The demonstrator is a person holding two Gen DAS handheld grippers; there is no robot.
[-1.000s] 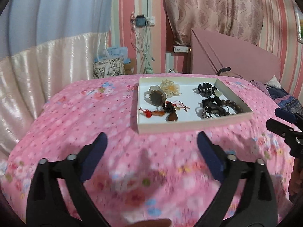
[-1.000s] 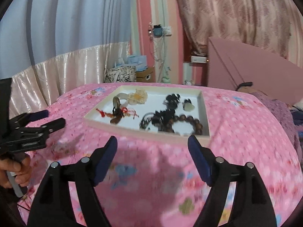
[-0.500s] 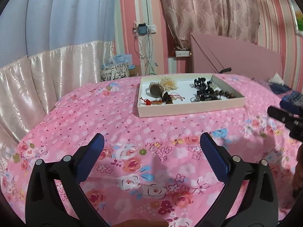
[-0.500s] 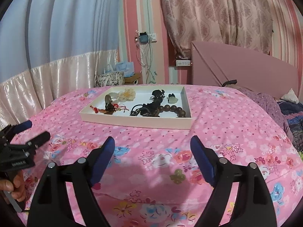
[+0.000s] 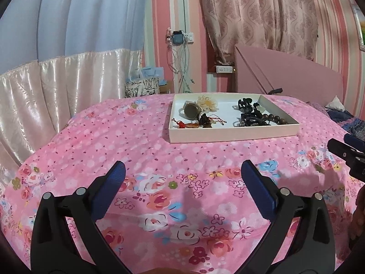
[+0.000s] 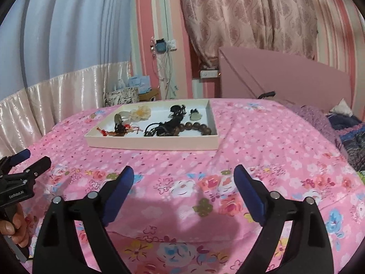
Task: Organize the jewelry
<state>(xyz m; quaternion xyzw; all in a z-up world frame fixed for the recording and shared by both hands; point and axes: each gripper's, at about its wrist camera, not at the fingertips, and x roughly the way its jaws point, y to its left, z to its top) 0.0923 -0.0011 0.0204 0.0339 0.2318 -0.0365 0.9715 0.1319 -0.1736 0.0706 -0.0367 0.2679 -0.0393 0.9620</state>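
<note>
1. Both grippers hang over the bed (image 5: 141, 146), which has a pink flowery sheet on it, and neither one is holding anything.
2. Left gripper (image 5: 182, 175): fingers (image 5: 109, 189) spread wide apart, nothing between the blue pads, just bedsheet underneath.
3. Right gripper (image 6: 183, 178): same deal, fingers (image 6: 119, 189) wide apart and empty. From the left camera you can catch its tip poking in at the right edge.
4. The jewelry is all sitting in a shallow white tray (image 5: 232, 135) further up the bed, well apart from both grippers.
5. Left half of the tray: a round metal watch (image 5: 191, 111) tilted up on its side, a cream fabric flower (image 5: 206, 102) just behind it, and a red-corded charm (image 5: 189, 124) lying near the front wall.
6. Right half: a black hair claw (image 5: 245, 104) toward the back, then a dark tangled pile (image 5: 249, 121) touching a brown wooden bead bracelet (image 6: 197, 126) at the front right corner. A small pale green piece (image 6: 196, 114) sits beside the claw, can't really tell what it is.
7. Behind the bed there's a pink headboard (image 6: 285, 77) and a patterned curtain (image 6: 246, 11).
</note>
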